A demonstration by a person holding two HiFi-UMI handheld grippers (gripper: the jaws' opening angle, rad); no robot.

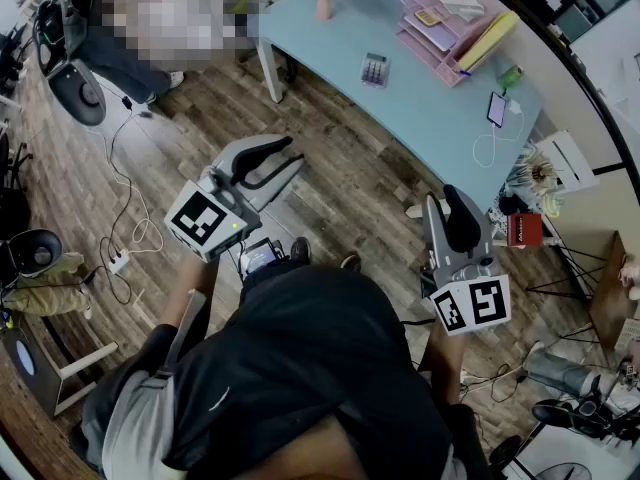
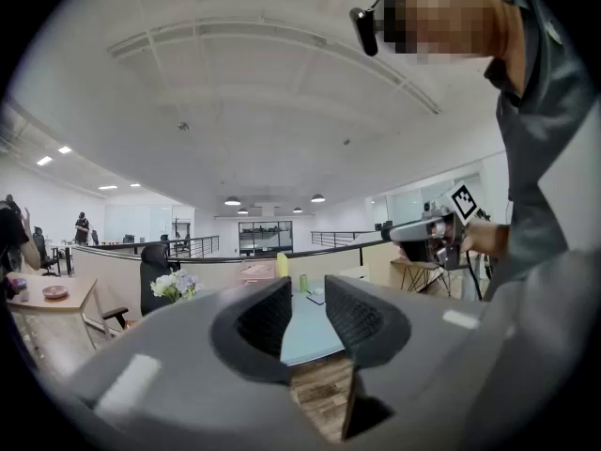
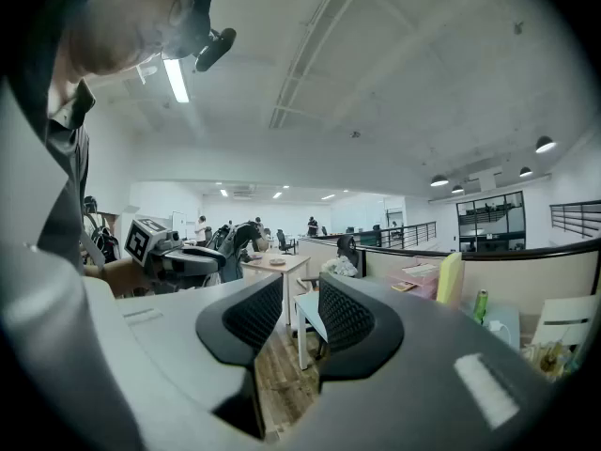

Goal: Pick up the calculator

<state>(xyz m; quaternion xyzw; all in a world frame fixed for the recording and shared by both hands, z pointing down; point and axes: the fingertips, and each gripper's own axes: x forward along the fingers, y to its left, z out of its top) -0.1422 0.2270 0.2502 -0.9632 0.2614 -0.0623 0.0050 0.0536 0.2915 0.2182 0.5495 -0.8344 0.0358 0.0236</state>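
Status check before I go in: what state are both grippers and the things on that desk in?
left gripper: open, empty.
right gripper: open, empty.
calculator: lying flat on the blue table, untouched.
phone: lying flat, white cable at its end.
vase: upright.

This is an open-plan office. A light blue bench (image 1: 440, 118) carries pink document trays (image 1: 432, 36). An office chair (image 2: 153, 271), low partitions (image 2: 108, 271) and round ceiling lights (image 2: 232, 201) fill the hall.
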